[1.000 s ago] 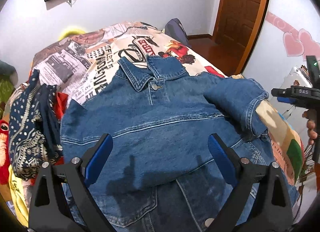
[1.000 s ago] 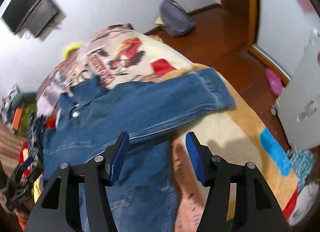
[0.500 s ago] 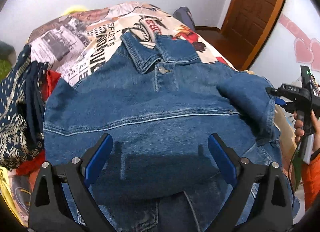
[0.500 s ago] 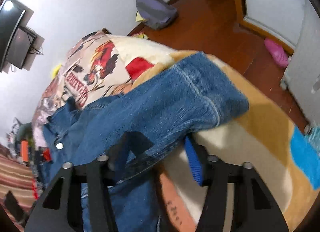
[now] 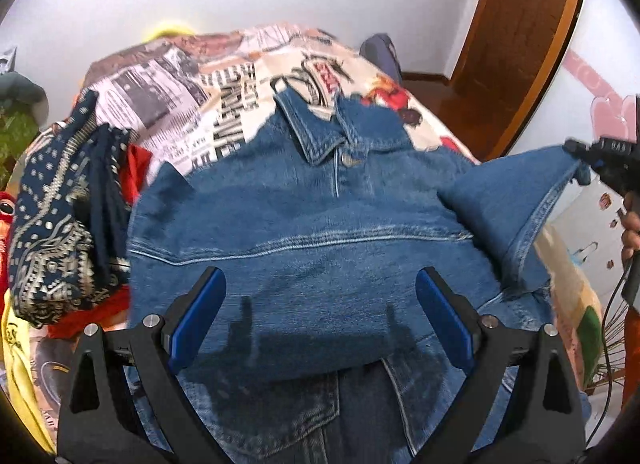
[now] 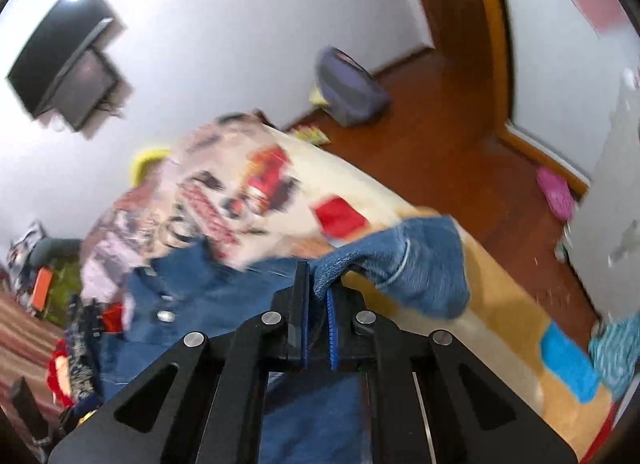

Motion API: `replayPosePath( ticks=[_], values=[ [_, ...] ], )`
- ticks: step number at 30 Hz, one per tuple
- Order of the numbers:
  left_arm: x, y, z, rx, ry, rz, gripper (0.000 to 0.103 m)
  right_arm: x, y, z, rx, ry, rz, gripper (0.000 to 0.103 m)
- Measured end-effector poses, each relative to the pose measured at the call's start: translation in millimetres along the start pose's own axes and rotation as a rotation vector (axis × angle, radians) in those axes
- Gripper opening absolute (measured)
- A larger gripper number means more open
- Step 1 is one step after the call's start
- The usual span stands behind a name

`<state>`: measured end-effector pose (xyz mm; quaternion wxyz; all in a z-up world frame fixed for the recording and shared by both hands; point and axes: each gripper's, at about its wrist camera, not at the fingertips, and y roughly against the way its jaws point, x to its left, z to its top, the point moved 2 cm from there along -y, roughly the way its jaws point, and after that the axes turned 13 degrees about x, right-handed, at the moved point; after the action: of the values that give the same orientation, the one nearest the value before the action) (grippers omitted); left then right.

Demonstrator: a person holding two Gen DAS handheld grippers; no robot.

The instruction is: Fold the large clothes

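Item: blue denim jacket (image 5: 320, 232), heavy woven cotton with pale contrast stitching, pointed collar and one metal button at the neck. Location: spread front-up across a bed covered by a cream printed blanket (image 5: 224, 112) with newsprint and cartoon motifs; the near sleeve already lies folded across the chest.

Step in hand, as judged: folding the second sleeve inward. The right gripper (image 6: 318, 304), black frame with blue ribbed pads, has just been closing and now pinches the stitched cuff (image 6: 408, 264) of that sleeve between nearly meeting fingers. In the left wrist view the cuff hangs lifted clear of the blanket at the bed's right edge, the sleeve tented into a stiff triangular flap.

The left gripper (image 5: 320, 328) hovers over the lower chest panel with fingers spread wide, nothing between them.

Next move, as judged: carry the cuff across the chest toward the collar line and lay it flat. Denim is stiff and holds creases, so the flap likely needs lowering gently to avoid a bunched fold; the left gripper could pin the body panel against dragging.

Adjacent: a pile of navy patterned cloth (image 5: 52, 232) and red fabric to the jacket's left, touching its shoulder edge.
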<state>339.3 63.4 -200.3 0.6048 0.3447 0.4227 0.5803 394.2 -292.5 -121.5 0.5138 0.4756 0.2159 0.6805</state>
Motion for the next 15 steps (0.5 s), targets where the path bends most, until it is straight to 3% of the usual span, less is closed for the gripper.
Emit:
replayPosePath(
  ticks=[4, 8, 15],
  values=[
    [5.1, 30.3, -5.0, -0.059, -0.006, 0.001, 0.096, 58.0, 27.2, 2.1, -0.048, 0.119, 0.045, 0.006],
    [18.0, 53.3, -12.6, -0.101, 0.001, 0.019, 0.096, 114.8, 32.7, -9.5, -0.041, 0.225, 0.096, 0.006],
    [49.7, 71.0, -36.1, -0.114, 0.052, 0.023, 0.096, 194.2, -8.8, -52.6, 0.104, 0.375, 0.148, 0.006]
  ],
)
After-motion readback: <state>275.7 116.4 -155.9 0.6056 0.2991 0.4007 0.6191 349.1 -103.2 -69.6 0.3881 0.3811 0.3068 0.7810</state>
